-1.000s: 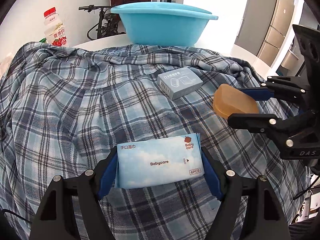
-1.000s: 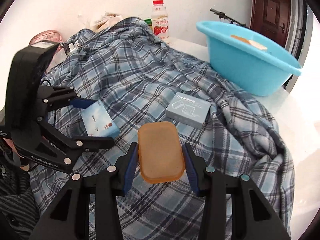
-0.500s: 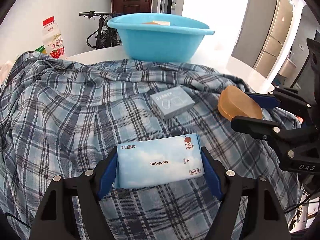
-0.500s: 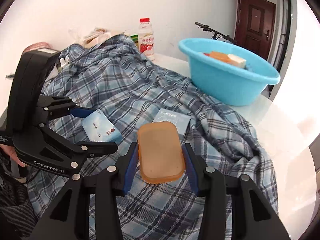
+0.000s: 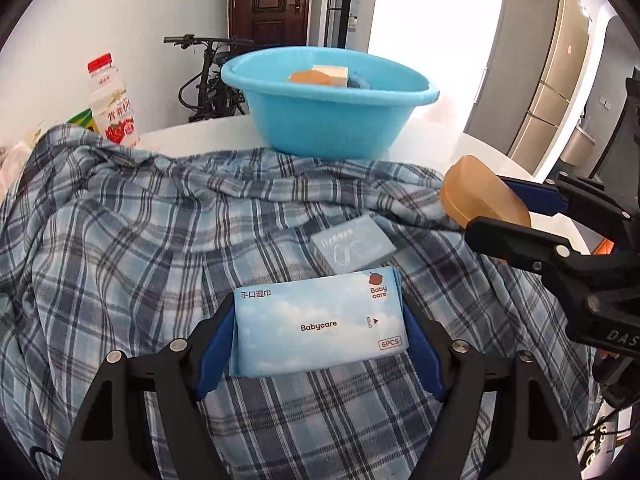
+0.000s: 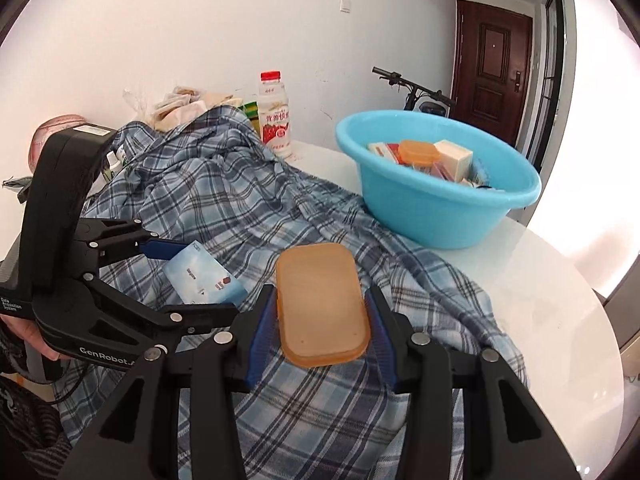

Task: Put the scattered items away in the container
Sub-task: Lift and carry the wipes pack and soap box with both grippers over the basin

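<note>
I see blue basin [image 6: 436, 204] upper right, nearer right claw [image 6: 322, 320] clamped on amber case [image 6: 320, 300]; left claw [image 5: 318, 344] clamped on wipes pack [image 5: 320, 320].

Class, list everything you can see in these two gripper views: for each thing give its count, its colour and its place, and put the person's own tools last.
Basin: one, light blue, on the white table beyond the cloth, holding several boxes and an orange case.
Wipes pack: one, sky blue, held in the left gripper above the cloth.
Orange case: one, translucent amber, held in the right gripper.
Grey box: one, lying on the cloth before the basin.
Cloth: one, blue plaid, rumpled over the table.
Table: one, white, round edge.
Bottle: one, white with red cap, by the wall.
Bicycle: one, black, behind the basin.
Door: one, dark brown.
Left gripper: black, blue pads, shut.
Right gripper: black, blue pads, shut.
</note>
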Motion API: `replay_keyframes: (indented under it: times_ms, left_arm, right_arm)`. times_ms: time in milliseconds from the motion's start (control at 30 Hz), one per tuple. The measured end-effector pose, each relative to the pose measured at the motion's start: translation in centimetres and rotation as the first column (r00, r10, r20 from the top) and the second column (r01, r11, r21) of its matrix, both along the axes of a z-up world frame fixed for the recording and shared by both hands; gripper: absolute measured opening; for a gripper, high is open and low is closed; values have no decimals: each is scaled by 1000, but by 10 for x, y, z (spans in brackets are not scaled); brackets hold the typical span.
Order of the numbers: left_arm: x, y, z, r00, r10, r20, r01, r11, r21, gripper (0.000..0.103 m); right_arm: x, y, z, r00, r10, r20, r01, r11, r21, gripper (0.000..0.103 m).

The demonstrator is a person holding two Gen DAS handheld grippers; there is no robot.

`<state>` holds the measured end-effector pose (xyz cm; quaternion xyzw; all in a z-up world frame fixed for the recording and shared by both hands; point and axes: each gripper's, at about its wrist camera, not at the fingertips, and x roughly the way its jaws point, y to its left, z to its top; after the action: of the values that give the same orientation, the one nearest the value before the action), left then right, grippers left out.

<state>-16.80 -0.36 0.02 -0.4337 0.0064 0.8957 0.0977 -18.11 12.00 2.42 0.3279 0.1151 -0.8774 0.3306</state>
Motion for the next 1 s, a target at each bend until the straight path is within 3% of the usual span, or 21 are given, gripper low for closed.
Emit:
replay_keyframes:
  times_ms: [400, 767, 1000]
  left_arm:
    - [-36, -2, 25, 998, 16, -62, -19, 999, -38, 79]
    - [-71, 6, 62, 980, 24, -198, -35, 998, -51, 79]
    - [-103, 5, 74, 980, 43, -195, -48, 999, -18, 79]
  right_arm:
    - [-29, -2, 24, 996, -71, -61, 69, 997, -42, 43]
    - [-78, 0, 47, 980, -167, -112, 158, 984, -85, 43]
    - [-94, 1, 53, 965, -218, -149, 207, 975, -83, 43]
